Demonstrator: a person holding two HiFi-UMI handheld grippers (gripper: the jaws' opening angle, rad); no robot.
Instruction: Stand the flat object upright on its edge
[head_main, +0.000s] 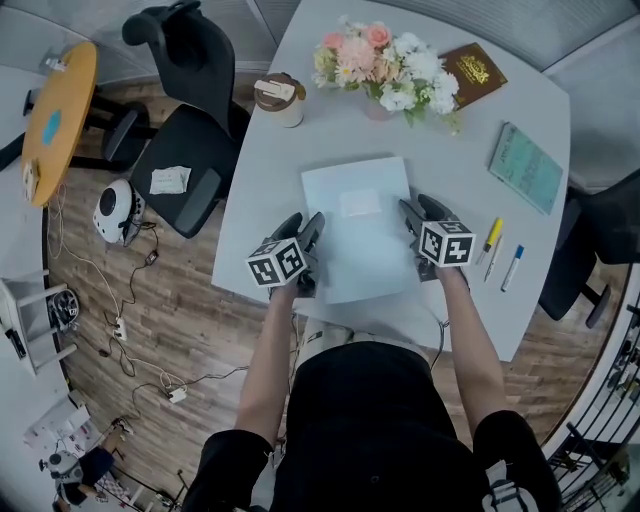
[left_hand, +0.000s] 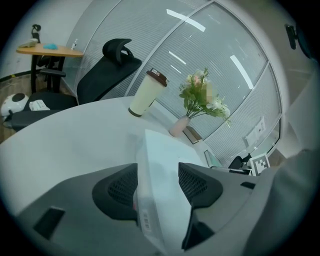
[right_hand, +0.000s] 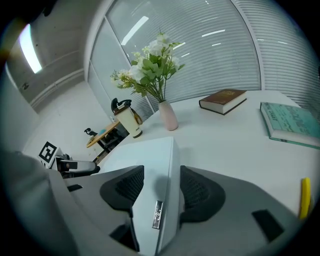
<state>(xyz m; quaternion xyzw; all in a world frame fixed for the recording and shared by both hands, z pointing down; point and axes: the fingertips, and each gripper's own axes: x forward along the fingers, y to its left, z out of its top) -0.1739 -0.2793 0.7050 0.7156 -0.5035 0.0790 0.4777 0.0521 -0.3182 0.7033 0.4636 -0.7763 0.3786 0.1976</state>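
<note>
White flat box (head_main: 358, 225) lies flat on the table (head_main: 290, 170), not yet on edge. My left gripper (head_main: 311, 228) and right gripper (head_main: 412, 214) are both released, with the box's side edges between their jaws. Edge sticker (left_hand: 145, 220) and brown book (head_main: 474, 70) gold print: I can't read either.

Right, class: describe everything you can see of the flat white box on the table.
The flat white box is a slim, smooth, pale rectangle with a small lighter patch on top and a small tag on each side edge. It lies flat on the white table, not yet upright. The left gripper and right gripper each straddle a side edge, jaws open.
</note>
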